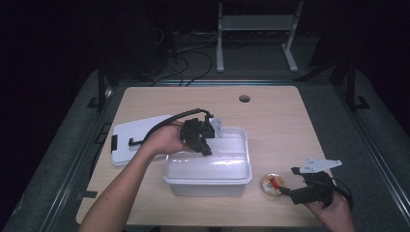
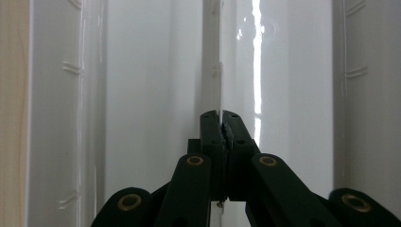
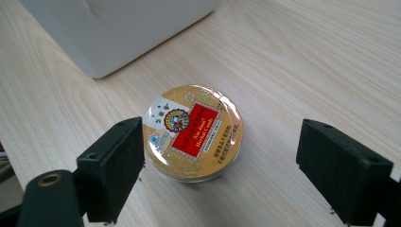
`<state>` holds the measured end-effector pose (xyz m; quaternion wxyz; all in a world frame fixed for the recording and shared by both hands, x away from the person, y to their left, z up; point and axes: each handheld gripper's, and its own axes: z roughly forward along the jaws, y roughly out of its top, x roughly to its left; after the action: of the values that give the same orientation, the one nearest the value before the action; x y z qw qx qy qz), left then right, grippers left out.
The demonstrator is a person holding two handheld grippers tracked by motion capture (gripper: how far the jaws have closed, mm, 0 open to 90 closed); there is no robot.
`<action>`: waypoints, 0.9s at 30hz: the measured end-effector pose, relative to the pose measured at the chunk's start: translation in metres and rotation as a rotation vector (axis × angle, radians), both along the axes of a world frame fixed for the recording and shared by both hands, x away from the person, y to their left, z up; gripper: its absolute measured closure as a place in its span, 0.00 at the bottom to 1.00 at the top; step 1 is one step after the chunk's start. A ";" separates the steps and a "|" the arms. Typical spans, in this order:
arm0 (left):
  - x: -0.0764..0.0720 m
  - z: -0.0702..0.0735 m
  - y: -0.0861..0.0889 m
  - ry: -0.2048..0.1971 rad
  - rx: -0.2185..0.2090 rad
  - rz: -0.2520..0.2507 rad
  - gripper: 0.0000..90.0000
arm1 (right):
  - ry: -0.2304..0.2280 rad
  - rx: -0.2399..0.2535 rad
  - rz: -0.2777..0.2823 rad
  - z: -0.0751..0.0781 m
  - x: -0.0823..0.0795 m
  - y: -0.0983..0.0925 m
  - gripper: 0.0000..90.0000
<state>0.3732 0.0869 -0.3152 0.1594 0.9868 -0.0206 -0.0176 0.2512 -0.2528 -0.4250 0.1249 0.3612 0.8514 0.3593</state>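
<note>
Tin (image 3: 193,132) label legible between gripper (image 3: 236,175) jaws

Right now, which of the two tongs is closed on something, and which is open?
The left tongs are closed, pinching the white bin's thin rim edge. The right tongs are open, jaws spread either side of the round gold tin on the table.

A light wooden table (image 1: 285,125) with 1 round cable hole (image 1: 244,98) at 12 o'clock is lit against a dark room; a white metal frame (image 1: 256,29) and floor cables (image 1: 193,55) are seen beyond.
</note>
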 end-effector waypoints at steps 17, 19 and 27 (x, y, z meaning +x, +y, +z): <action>-0.006 0.039 0.026 -0.021 -0.112 0.024 0.99 | 0.004 -0.002 -0.002 0.000 -0.001 0.001 0.17; -0.007 0.045 0.037 -0.031 -0.122 0.039 0.99 | 0.006 -0.005 -0.001 -0.001 0.000 0.001 0.17; -0.013 0.072 0.099 -0.068 -0.179 0.123 0.99 | 0.006 -0.006 -0.005 -0.001 0.000 0.003 0.17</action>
<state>0.3606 0.1857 -0.2431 0.2469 0.9681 0.0329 0.0276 0.2508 -0.2501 -0.4263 0.1246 0.3640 0.8519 0.3554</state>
